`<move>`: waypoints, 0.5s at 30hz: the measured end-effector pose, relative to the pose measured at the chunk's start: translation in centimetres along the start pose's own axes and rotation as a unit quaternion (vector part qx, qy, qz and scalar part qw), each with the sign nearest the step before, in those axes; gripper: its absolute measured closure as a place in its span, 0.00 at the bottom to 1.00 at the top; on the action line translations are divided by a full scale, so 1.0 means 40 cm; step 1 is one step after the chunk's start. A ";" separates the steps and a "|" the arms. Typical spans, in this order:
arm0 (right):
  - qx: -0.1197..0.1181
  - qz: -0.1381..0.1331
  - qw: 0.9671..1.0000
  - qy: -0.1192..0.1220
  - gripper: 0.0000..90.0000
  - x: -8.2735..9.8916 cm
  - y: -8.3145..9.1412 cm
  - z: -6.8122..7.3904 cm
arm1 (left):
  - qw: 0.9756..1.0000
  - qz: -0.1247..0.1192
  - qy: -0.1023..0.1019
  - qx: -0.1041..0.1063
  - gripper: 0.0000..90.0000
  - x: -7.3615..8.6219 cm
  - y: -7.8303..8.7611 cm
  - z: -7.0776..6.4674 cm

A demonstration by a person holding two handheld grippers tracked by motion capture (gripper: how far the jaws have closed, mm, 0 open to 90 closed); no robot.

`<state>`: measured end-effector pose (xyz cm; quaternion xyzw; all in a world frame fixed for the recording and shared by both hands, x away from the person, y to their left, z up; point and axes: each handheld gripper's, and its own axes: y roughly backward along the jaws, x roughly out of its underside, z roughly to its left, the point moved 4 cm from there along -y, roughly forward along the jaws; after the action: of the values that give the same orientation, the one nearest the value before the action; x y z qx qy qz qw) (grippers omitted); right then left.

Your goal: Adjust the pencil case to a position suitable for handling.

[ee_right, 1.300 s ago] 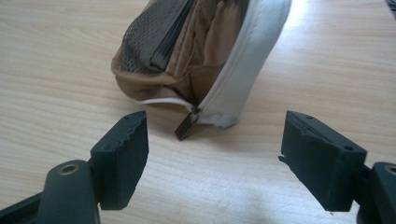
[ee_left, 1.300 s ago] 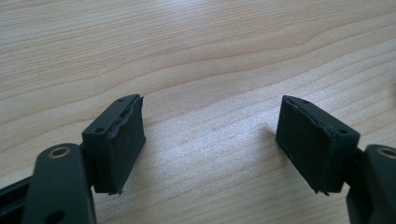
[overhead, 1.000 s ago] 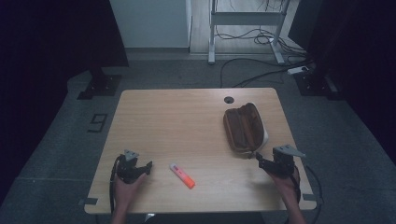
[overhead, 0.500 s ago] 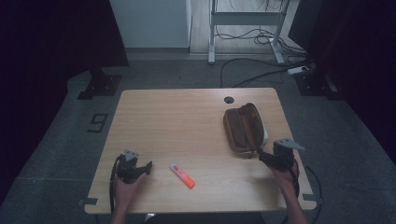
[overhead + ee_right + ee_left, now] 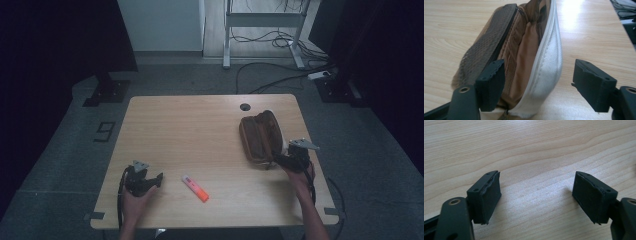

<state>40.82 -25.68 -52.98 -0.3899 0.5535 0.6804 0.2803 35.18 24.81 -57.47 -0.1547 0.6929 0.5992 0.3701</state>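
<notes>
- Left gripper [image 5: 159,177] rests at the near left of the table [image 5: 200,125], jaws wide apart over bare wood, nothing between them.
- An orange-tipped marker [image 5: 195,188] lies just right of it, near the front edge.
- The brown pouch [image 5: 259,137] sits unzipped on the right side.
- Right gripper [image 5: 278,161] is at the pouch's near end, jaws just narrowing yet spread, white edge [image 5: 549,62] between them, not pinched.

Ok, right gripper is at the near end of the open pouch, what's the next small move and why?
Probably ease the right gripper forward and close on the pouch's white edge. Its jaws stand open, that edge lies between them, and the pads do not press it yet. The orange marker lies untouched near the open left gripper.
</notes>
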 end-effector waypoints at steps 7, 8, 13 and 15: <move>0.001 0.003 1.000 -0.019 0.33 0.004 -0.045 -0.019 | 1.000 0.000 0.000 0.000 0.25 0.000 0.000 0.000; -0.002 0.001 1.000 -0.021 0.38 0.005 -0.056 -0.022 | 1.000 0.000 0.000 0.000 0.25 0.000 0.000 0.000; -0.009 0.004 1.000 -0.024 0.54 0.012 -0.073 -0.026 | 1.000 0.000 0.000 0.000 0.25 0.000 0.000 0.000; -0.014 0.011 1.000 -0.018 0.62 0.016 -0.083 -0.025 | 1.000 0.000 0.000 0.000 0.25 0.000 0.000 0.000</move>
<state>43.40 -25.92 -55.39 -0.3753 0.5428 0.6984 0.2771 35.18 24.80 -57.48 -0.1549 0.6929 0.5991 0.3702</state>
